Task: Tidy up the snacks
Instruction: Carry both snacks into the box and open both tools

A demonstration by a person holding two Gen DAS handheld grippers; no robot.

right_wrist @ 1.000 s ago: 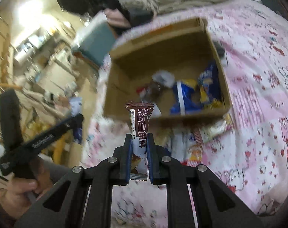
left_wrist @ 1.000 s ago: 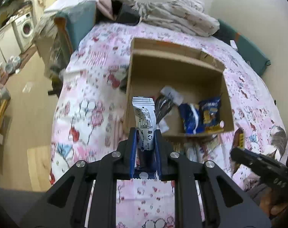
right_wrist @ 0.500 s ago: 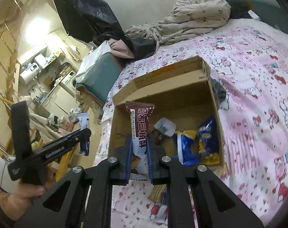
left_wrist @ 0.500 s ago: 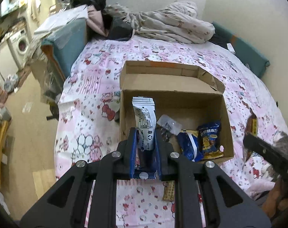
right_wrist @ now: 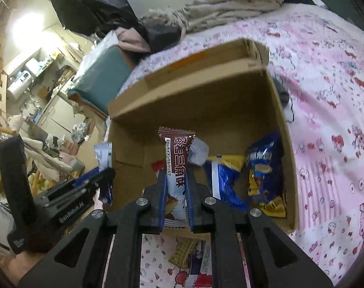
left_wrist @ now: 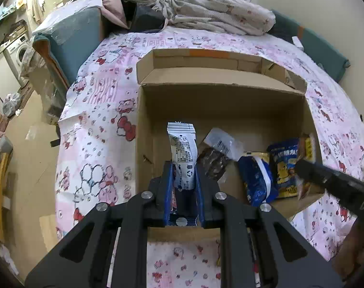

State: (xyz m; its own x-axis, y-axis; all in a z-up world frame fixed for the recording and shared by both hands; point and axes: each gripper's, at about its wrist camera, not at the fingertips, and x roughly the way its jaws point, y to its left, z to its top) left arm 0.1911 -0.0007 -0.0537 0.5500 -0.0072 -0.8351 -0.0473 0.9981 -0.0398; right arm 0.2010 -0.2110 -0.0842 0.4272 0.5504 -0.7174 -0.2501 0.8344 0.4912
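Both jaws clamped — left gripper [left_wrist: 183, 180] on white packet [left_wrist: 183, 153], right gripper [right_wrist: 176, 187] on brown bar [right_wrist: 177, 160] — release low inside cardboard box [left_wrist: 229, 110], near its left wall.

We are in a lived-in home bedroom: a bed [left_wrist: 98, 110] with pink cartoon-print sheets, a crumpled duvet [left_wrist: 220, 12] by the wall, piled clothes [right_wrist: 131, 38], and a washing machine [left_wrist: 18, 50] in the adjoining room.

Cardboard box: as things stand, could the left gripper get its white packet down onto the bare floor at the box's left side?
Probably yes. The left gripper holds the white packet over the open cardboard box, and the floor beneath looks bare; the other snacks lie further right.
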